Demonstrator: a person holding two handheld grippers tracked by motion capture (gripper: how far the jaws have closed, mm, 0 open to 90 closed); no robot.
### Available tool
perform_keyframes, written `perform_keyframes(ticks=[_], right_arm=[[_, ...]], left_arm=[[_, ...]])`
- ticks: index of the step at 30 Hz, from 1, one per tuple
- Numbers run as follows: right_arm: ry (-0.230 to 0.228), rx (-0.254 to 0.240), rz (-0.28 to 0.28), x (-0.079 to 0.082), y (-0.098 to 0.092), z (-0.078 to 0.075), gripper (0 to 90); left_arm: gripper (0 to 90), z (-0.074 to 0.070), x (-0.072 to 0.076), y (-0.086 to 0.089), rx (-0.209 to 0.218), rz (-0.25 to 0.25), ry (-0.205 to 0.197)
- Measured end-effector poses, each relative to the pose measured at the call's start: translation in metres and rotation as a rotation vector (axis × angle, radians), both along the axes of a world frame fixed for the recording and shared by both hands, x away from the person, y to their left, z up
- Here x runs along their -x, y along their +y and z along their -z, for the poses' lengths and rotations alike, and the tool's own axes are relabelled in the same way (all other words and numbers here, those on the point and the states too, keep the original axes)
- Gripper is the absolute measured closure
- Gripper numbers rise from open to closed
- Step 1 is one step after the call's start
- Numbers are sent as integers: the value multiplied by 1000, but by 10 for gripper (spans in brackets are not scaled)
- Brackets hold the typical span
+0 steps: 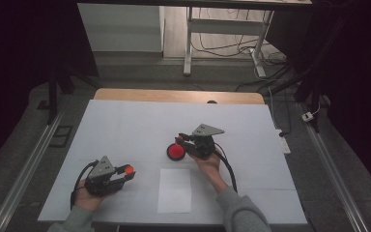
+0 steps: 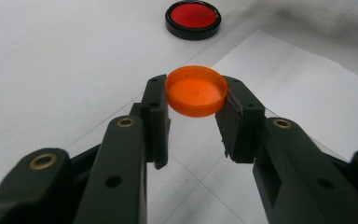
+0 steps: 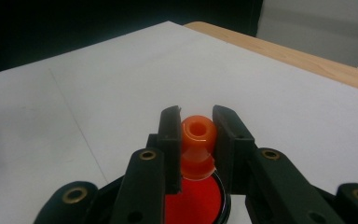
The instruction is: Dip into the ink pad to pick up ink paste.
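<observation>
The left gripper (image 2: pixel 193 123) holds an orange cap (image 2: pixel 196 90) level between its jaws, pinched by the rim, above the white surface (image 1: pixel 125 125) and left of the paper sheet (image 1: pixel 175 190). The right gripper (image 3: pixel 196 142) is closed on a small orange stamp (image 3: pixel 197 145) by its knob, standing over the red ink pad (image 1: pixel 176 152), which lies just beyond the sheet's far edge. The step in hand looks like inking the stamp. To do it well, keep the stamp upright, press its base squarely onto the red pad, lift straight up, and hold the cap well aside from the sheet.
</observation>
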State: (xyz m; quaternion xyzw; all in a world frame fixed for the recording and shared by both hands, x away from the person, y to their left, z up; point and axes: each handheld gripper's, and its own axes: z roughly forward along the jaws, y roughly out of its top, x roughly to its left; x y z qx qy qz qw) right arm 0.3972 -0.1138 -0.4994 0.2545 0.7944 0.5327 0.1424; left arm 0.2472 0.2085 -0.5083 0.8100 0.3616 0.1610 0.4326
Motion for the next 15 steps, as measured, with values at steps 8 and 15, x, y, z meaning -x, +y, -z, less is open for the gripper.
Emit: perform_keyframes(ticks=[8,15], right_arm=[[16,23,-11,1,1,-2,726],[31,38,-17,0,3,0,726]], left_arm=[[649,-1,1,-1,-3,4,-3],[649,0,0,-1,-1,1,0]])
